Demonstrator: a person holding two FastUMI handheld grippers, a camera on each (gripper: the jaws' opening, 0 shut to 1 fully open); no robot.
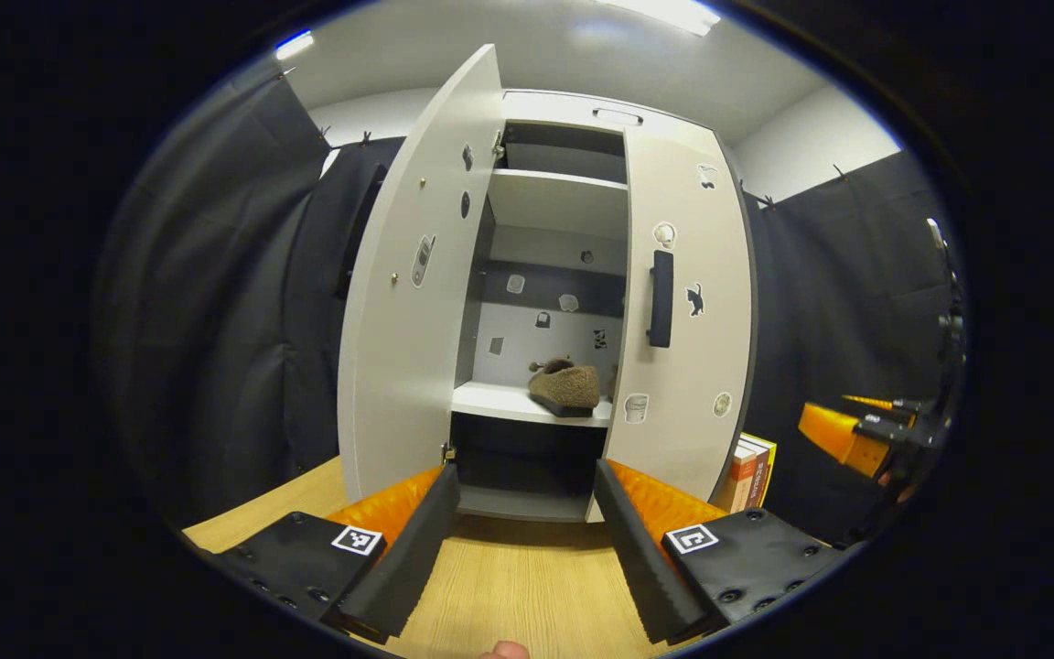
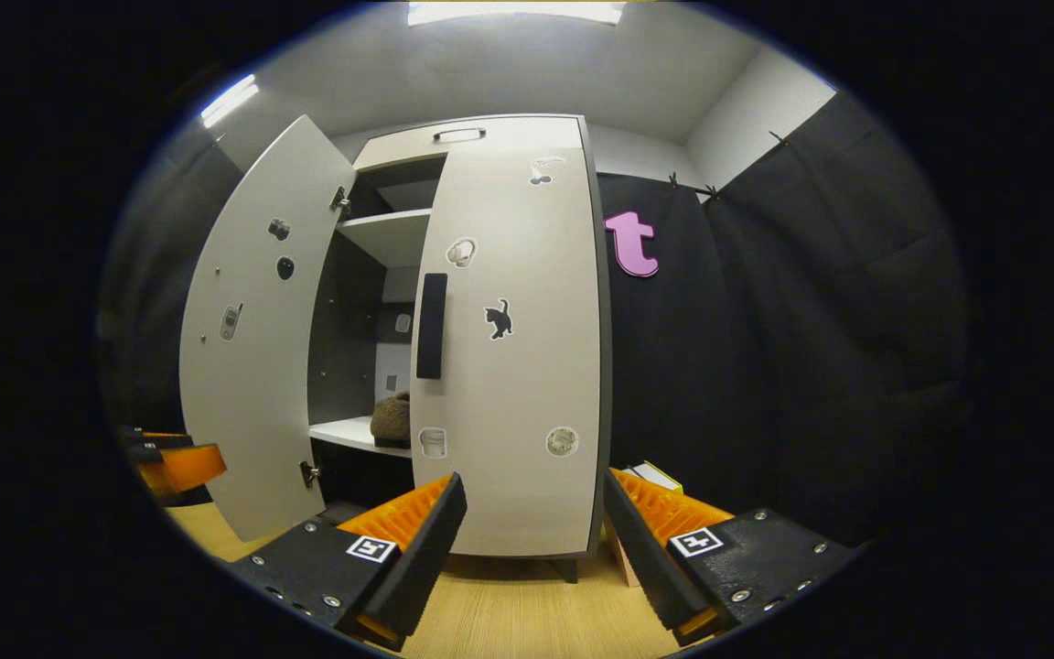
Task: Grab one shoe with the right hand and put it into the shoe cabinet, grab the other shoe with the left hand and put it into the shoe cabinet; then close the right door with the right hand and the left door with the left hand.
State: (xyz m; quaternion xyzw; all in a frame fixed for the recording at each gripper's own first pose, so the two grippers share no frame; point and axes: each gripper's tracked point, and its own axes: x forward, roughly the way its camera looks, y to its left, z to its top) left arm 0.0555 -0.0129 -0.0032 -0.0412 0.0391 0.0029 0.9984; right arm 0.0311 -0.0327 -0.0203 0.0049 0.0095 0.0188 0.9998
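A white shoe cabinet (image 1: pixel 399 366) stands on the wooden table. Its left door (image 1: pixel 417 275) is swung wide open, and its right door (image 1: pixel 682 320) with a dark handle lies flat across the front. A brown fuzzy shoe (image 1: pixel 565 385) sits on the white middle shelf; a brown sliver beside it is hidden by the right door. My left gripper (image 1: pixel 525 478) is open and empty in front of the open bay. My right gripper (image 2: pixel 534 485) is open and empty, facing the right door (image 2: pixel 513 366). The shoe (image 2: pixel 392 417) peeks past that door's edge.
Books (image 1: pixel 751 471) stand against the cabinet's right side, low on the table (image 1: pixel 509 586). The right gripper (image 1: pixel 856 430) hangs off to the right in the left gripper view. In the right gripper view the left gripper (image 2: pixel 175 465) sits by the open door (image 2: pixel 257 348). Black cloth walls surround the booth.
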